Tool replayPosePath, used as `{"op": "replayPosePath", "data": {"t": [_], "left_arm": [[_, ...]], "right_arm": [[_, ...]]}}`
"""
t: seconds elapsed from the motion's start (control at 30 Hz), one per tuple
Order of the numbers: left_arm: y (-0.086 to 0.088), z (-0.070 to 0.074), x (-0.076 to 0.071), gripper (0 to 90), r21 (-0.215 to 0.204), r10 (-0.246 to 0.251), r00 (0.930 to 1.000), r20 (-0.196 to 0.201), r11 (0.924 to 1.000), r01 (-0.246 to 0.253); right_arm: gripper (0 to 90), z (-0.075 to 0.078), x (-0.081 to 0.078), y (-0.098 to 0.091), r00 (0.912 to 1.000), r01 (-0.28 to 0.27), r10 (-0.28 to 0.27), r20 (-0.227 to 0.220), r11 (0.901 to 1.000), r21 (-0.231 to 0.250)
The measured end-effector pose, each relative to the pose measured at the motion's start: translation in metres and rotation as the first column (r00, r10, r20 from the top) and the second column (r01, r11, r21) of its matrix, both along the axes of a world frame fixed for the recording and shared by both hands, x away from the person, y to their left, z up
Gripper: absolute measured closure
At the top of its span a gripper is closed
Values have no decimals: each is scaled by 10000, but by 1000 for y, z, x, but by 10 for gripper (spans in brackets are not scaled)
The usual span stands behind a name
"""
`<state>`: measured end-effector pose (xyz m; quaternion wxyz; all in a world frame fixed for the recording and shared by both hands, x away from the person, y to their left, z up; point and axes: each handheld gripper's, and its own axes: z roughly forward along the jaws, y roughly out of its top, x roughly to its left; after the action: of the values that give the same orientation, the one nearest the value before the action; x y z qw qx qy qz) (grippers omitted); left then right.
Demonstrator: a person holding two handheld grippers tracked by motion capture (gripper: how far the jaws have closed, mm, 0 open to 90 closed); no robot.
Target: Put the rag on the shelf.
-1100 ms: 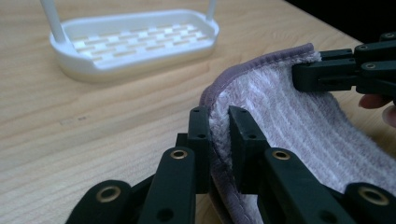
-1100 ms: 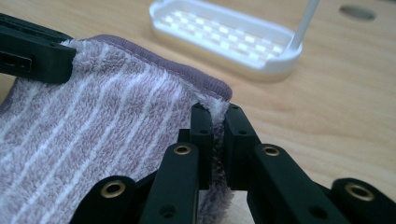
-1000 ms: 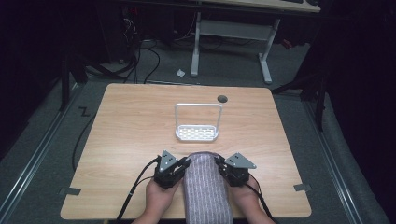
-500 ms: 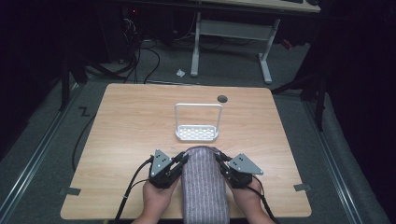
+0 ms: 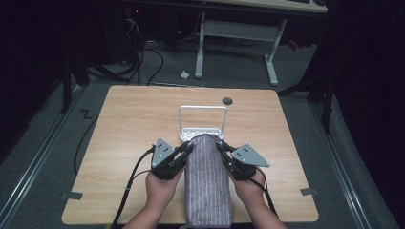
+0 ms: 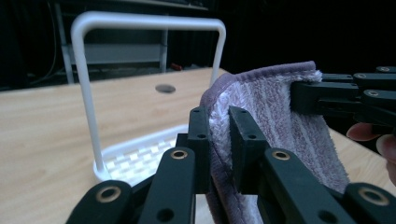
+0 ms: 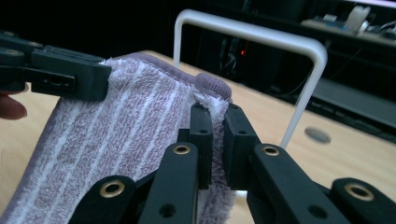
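Observation:
A purple striped towel [image 5: 207, 179] hangs stretched between both grippers near the table's front edge, its far edge lifted. My left gripper [image 5: 187, 149] is shut on the towel's left corner [image 6: 219, 130]. My right gripper [image 5: 219, 147] is shut on the right corner [image 7: 215, 133]. Just beyond the towel's raised edge stands a white rack [image 5: 202, 121] with a tall hoop handle [image 6: 144, 21] and a perforated base [image 6: 135, 156]. From the right gripper view the hoop [image 7: 261, 37] rises behind the towel [image 7: 121, 140].
The wooden table [image 5: 133, 124] has a round grommet hole [image 5: 227, 101] behind the rack. Cables trail from both grippers off the front edge. Tape marks sit at the front corners. A desk frame [image 5: 236, 33] stands on the floor beyond the table.
Both grippers have carried the towel's far edge forward, toward the white rack. The towel's leading edge now reaches the rack's base.

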<state>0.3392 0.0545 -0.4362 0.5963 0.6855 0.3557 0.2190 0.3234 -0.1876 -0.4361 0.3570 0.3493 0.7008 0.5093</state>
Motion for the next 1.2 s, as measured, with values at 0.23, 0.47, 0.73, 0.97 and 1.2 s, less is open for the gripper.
{"op": "replayPosePath", "data": {"t": [0.23, 0.47, 0.73, 0.97, 1.2], "left_arm": [[1, 31, 6, 798, -45, 115, 9969, 782, 9999, -112], [3, 61, 17, 801, -218, 273, 9899, 1394, 9995, -245], [5, 84, 30, 807, -295, 490, 9843, 1695, 9986, -446], [1, 92, 38, 807, -145, 462, 9806, 1906, 9989, -443], [-3, 101, 48, 808, 42, 572, 9732, 2227, 9982, -597]], "right_arm": [[842, 35, 6, 2, 9971, 22, -52, 760, 9993, 386], [844, 67, 12, 1, 9920, 48, -136, 1251, 9975, 703], [844, 87, 18, -5, 9871, 212, -334, 1564, 9967, 789], [849, 97, 23, -10, 9856, 295, -424, 1635, 9963, 806], [849, 106, 31, -11, 9831, 475, -637, 1714, 9942, 968]]}}
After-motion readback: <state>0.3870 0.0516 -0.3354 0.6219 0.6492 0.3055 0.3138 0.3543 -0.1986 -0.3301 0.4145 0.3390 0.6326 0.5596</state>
